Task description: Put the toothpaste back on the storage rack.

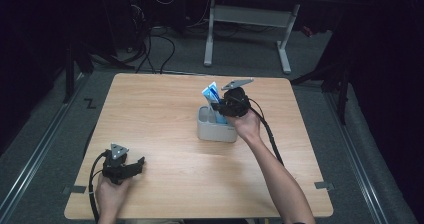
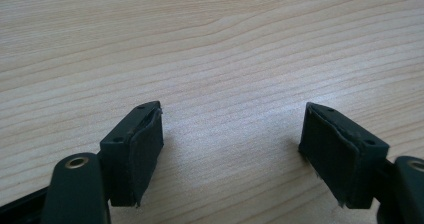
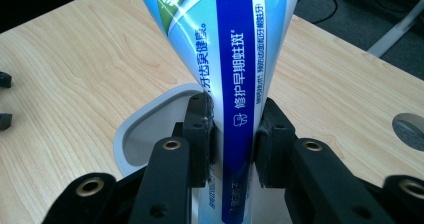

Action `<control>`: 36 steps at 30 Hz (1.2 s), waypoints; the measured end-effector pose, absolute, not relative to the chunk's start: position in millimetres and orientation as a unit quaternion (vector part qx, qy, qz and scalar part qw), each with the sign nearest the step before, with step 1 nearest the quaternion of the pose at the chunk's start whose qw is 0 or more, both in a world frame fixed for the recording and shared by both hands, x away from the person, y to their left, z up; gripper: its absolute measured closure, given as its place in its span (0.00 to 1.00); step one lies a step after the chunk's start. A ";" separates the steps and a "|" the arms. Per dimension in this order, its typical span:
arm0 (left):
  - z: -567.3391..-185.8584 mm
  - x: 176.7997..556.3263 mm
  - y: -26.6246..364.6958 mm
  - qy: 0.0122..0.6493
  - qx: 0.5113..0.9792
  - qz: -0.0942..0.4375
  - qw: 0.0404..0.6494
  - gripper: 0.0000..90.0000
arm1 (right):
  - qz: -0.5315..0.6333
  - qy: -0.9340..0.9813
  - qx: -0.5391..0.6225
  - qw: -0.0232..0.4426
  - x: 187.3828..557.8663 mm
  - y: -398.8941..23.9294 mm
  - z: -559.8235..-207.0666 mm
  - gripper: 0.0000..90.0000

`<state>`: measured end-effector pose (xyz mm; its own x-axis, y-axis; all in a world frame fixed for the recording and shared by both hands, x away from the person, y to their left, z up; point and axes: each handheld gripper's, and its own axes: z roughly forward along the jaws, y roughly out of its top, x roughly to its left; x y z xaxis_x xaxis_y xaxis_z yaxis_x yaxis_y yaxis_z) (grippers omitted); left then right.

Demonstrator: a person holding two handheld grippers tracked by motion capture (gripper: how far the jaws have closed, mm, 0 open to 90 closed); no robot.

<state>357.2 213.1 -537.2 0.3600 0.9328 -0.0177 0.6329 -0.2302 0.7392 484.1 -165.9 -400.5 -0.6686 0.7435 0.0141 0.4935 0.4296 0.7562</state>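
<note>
The right tool grasps an upright toothpaste tube over the grey holder mid-desk; the left tool rests released, near left.

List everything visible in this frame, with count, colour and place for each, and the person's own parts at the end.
toothpaste tube: one, blue and white with a green patch, upright in the holder, clamped by the right gripper
holder: one, light grey, right of the table's centre
table: one, light wood, middle of the high view
desk frame: one, white legs, on the floor beyond the table
cables: several, black, on the grey floor behind the table
left gripper: one, black, jaws apart over bare wood at the near left
right gripper: one, black, closed on the tube
forearms: two, entering from the bottom edge
</note>
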 end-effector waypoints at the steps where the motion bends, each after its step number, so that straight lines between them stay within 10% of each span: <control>1: -537.1 357.2 213.1 0.520 0.752 0.222 0.338 0.28 | 0.382 0.830 0.372 0.163 484.3 -165.4 -401.2 0.79; 36: -537.3 357.2 212.9 0.521 0.752 0.223 0.338 0.29 | 0.374 0.835 0.373 0.153 482.8 -167.1 -414.7 0.77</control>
<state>357.2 212.9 -537.3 0.3579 0.9336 -0.0158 0.6318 -0.2297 0.7403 482.8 -167.1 -414.7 -0.6746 0.7378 0.0236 0.5090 0.4418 0.7387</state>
